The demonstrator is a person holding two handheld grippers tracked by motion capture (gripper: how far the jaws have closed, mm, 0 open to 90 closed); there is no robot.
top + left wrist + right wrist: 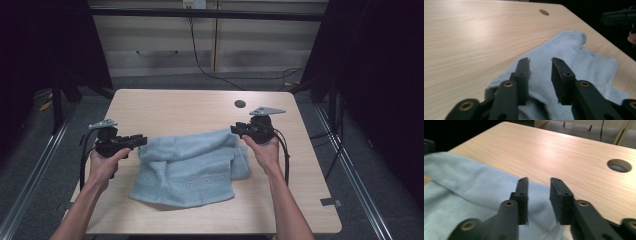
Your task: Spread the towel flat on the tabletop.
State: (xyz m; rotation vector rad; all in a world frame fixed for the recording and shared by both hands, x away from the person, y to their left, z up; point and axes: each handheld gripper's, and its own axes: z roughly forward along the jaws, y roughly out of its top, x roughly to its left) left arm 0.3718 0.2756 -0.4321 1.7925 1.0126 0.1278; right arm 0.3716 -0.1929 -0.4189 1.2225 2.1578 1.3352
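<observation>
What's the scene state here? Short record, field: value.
surface: light wood table with a round cable hole
item: pale blue towel, loosely folded, lying rumpled on the table
left gripper: jaws apart at the towel's left edge, nothing pinched
right gripper: jaws apart at the towel's upper right corner, nothing pinched
towel contact: lies flat, not lifted

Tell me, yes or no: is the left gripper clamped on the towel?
No: the left gripper has its jaws apart above the light blue towel, pinching nothing.
</observation>
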